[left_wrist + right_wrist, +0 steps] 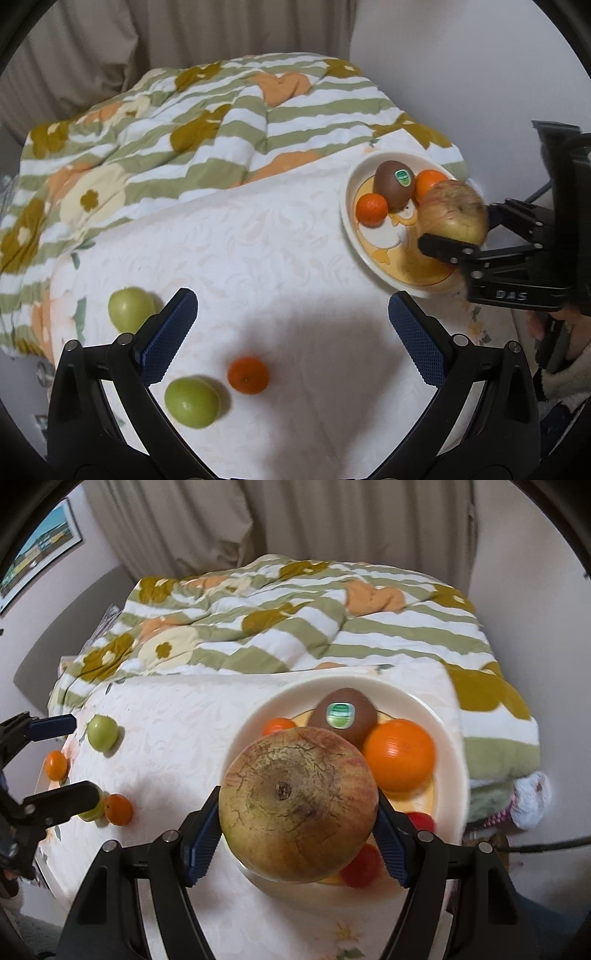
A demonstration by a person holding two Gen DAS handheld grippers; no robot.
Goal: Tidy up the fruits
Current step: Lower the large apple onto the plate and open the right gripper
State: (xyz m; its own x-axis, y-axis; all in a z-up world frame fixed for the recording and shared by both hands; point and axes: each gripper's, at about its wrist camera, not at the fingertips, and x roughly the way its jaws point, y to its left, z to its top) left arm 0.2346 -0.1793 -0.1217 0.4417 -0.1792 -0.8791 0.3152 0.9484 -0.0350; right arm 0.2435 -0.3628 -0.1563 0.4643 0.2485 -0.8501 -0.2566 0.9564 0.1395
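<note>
The apple (297,805) sits clamped between the blue pads of the right gripper (295,834), held in the air above the near side of the plate (448,738). Its stem end faces the camera, the skin russeted and cracked around the pit. It looks the heaviest fruit here: firm, round and smooth-sided, so it will probably roll or slip if pinched off-centre. The pads meet it at its widest part on 2 opposite sides, which seems the right hold. It bruises rather than breaks, so a gentle set-down suits it better than a drop.

On the plate lie a kiwi (343,716) with a green sticker, a large orange (400,758) just beside it, a small orange (279,726) at the far left, and 2 small red fruits (360,866) partly hidden under the apple and the right pad. Free space for the apple looks tight near the front.

The left gripper (291,332) hangs open and empty above the white cloth (277,240). Below it lie a loose small orange (247,374) and 2 green fruits (192,402), 1 near the left finger, 1 further off; the right view shows 1 more small orange. A striped flowery quilt (184,122) is bunched behind.
</note>
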